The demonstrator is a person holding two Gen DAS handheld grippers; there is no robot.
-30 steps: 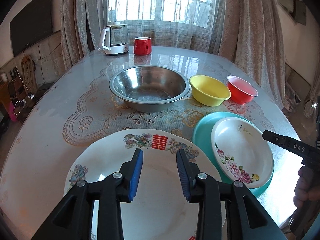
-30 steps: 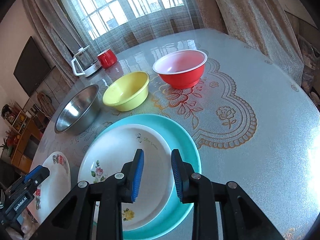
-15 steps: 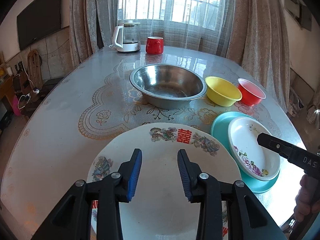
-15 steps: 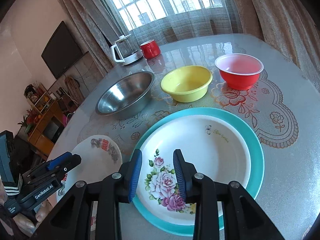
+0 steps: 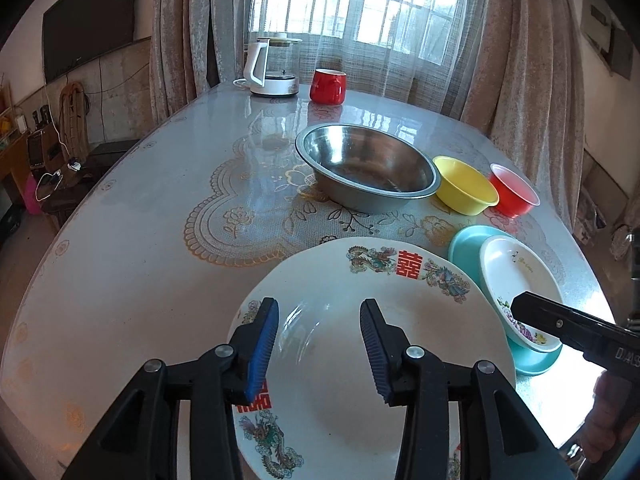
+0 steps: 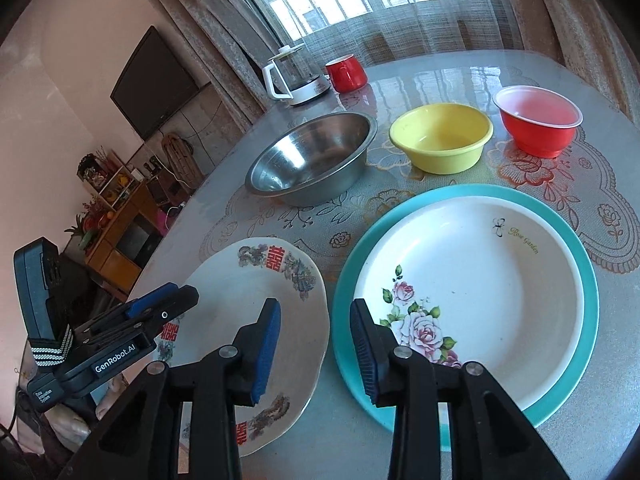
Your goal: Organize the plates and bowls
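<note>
Three plates (image 6: pixel 472 280), three bowls (image 6: pixel 440 136), one mug (image 6: pixel 348 72), one kettle (image 6: pixel 292 76).

Both wrist views close, angled down, sharing table (image 5: pixel 120 280) and dishes

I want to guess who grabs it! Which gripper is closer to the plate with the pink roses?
Right. The right gripper hovers at the rose plate's near-left rim, jaws opening and empty. The left gripper hovers over the neighbouring dragon plate.

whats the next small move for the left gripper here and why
Probably lower the left gripper onto the near rim of the dragon plate and close. Its jaws are opening with nothing between them, hovering over that plate, which lies alone beside the rose plate already stacked on the teal plate.
</note>
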